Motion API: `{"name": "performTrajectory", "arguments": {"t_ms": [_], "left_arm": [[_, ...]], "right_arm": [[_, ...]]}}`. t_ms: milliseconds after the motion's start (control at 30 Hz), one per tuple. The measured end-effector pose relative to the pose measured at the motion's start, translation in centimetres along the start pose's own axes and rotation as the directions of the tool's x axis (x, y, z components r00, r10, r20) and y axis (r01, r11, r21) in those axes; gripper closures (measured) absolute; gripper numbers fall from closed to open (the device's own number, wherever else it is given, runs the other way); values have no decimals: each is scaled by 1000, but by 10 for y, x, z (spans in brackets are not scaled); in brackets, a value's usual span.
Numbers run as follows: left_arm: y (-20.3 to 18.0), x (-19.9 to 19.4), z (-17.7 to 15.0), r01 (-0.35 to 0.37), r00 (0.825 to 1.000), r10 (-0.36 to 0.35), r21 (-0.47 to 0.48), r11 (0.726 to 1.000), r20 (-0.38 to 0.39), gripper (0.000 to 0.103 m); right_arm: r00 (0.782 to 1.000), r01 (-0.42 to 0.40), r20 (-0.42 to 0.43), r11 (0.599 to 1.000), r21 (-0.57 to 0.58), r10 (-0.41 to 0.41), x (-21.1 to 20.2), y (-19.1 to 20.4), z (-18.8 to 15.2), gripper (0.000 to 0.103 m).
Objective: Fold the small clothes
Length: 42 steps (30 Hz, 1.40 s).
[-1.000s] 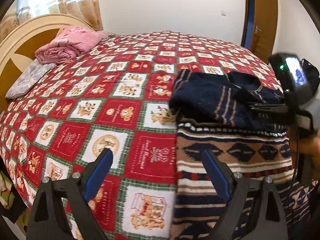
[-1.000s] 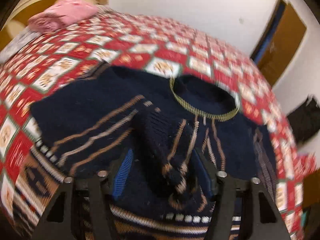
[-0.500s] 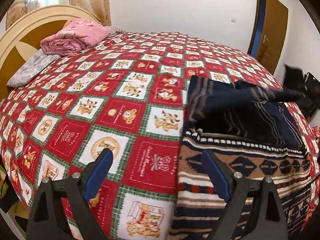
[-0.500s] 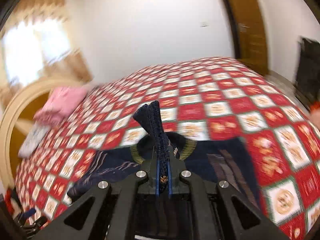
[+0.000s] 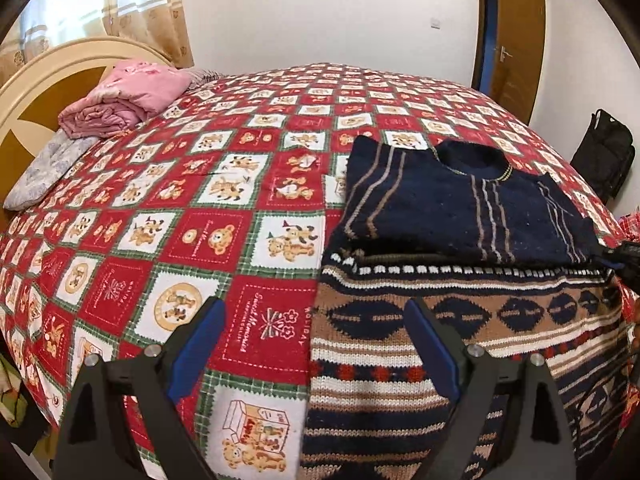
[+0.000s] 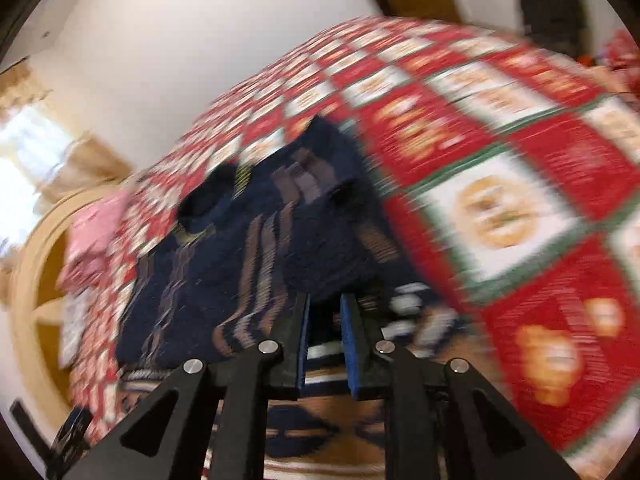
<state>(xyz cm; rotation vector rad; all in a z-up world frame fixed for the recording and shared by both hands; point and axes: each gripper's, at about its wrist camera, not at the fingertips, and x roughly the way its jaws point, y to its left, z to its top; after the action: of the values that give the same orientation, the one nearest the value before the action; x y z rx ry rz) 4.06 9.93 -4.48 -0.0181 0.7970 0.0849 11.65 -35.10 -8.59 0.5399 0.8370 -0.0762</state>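
Sweater (image 5: 460, 216) sleeve is now laid across; right claw (image 6: 323, 322) has just been opening, nothing between; left claw (image 5: 316, 344) wide apart; body fold remains.

Bare bedspread (image 5: 224, 208) left of sweater (image 5: 452, 216); pink bundle (image 5: 124, 98) far off.

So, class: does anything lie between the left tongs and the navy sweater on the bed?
Nothing visible does. The left tongs hang open just above the sweater, at its left edge, with only bare bedspread on their other side.
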Motion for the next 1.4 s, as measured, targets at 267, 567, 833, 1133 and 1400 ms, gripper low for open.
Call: {"name": "performTrajectory", "arguments": {"t_ms": [267,567,833,1133,1400], "left_arm": [[-11,8,-2,11,999,-11,5,1000,-31,10],[10,-15,-1,-26,999,26,-3,1000,20,10],[16,-40,-3,120,992,-116,-116,986,43,10],[13,-99,-14,127,981,-121,-36,991,155,10],[32,-116,-50,101,986,-104,32,994,129,10]], "right_arm": [[981,191,36,918,-347,-191,24,56,17,87],[996,63,75,972,-225,-47,15,51,20,87],[836,-543,142,836,79,529,-102,70,-30,87],[537,-806,38,500,317,843,-186,87,-94,86],[950,-262,154,961,-89,273,-354,49,-119,86]]}}
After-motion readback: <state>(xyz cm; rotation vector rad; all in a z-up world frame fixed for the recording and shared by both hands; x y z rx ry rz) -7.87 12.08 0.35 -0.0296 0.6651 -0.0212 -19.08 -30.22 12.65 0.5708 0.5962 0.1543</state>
